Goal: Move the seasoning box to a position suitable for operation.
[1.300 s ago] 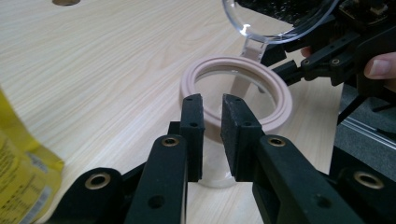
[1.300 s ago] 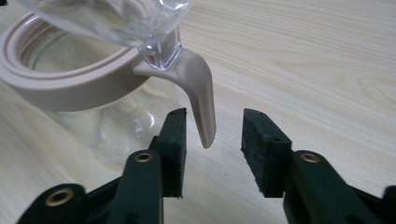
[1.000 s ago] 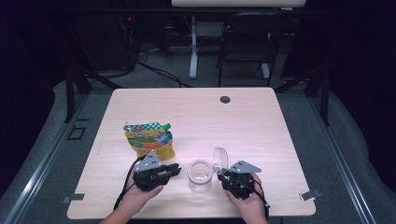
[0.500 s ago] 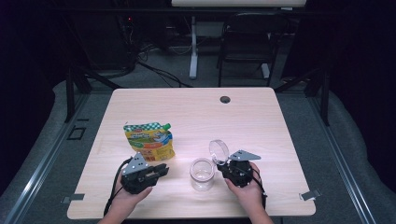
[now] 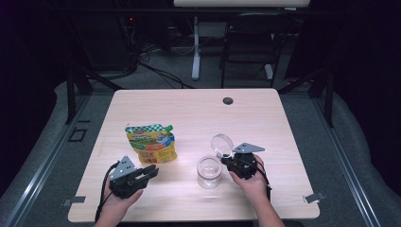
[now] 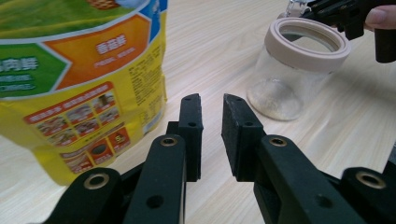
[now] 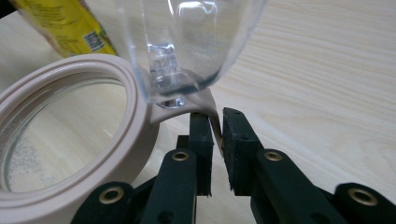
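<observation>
A clear jar with a beige rim stands on the table near the front. Its clear lid is flipped up on the right side. My right gripper has been closing over the last second and is now shut on the lid's beige tab beside the rim. A yellow and green food pouch lies left of the jar. My left gripper sits in front of the pouch, jaws slightly apart with nothing between them. In the left gripper view the pouch is at left and the jar at right.
The wooden table has a round cable hole at the back. Small clamps sit at the front corners. A chair and desk legs stand on the floor beyond the far edge.
My left gripper has moved left, away from the jar, to the front of the pouch. My right gripper has moved farther from the person with the lid's tab, and the lid stands higher.
</observation>
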